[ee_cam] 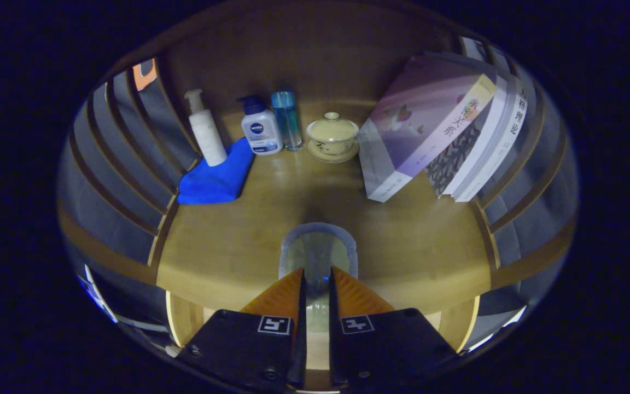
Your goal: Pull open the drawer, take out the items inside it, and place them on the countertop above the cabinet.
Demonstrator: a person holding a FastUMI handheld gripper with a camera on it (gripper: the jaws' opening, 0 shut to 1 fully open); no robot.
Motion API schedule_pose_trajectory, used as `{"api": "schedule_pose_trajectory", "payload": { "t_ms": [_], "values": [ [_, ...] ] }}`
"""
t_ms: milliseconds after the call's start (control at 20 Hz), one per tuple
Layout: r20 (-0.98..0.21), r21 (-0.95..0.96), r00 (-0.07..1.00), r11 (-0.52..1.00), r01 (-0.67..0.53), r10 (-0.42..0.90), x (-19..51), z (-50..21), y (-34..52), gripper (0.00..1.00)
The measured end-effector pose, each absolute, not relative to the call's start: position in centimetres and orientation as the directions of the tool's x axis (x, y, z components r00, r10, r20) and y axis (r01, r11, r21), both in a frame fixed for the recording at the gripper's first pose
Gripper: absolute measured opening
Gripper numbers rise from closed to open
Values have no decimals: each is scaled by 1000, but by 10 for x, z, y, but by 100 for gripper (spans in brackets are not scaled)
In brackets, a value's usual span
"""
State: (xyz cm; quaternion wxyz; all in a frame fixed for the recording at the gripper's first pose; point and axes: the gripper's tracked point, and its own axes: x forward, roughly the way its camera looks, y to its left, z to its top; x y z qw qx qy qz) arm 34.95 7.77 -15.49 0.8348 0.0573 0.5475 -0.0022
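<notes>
My gripper [316, 272] is shut on a clear glass cup [319, 249]. Both fingers [282, 295] pinch the near wall of the cup, and its greyish rim stands just ahead of the fingertips. The cup is over the front middle of the wooden countertop [413, 246]; I cannot tell whether its base touches the wood. The drawer is hidden below the fingers.
Along the back stand a white pump bottle [205, 131], a white bottle with a blue cap [260, 128], a clear blue bottle [287, 117] and a lidded tea bowl on a saucer [332, 137]. A blue cloth [216, 178] lies at the left. Several books [435, 126] lean at the right. Slatted walls [123, 158] flank the top.
</notes>
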Motion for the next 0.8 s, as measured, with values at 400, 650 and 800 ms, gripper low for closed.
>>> {"api": "schedule_pose_trajectory", "payload": {
  "t_ms": [400, 650, 800],
  "values": [
    [-893, 132, 445, 986, 103, 73, 366, -166, 77, 20],
    [-856, 232, 495, 967, 106, 151, 367, -161, 87, 25],
    [-818, 245, 548, 968, 55, 176, 365, -153, 88, 45]
  ]
}}
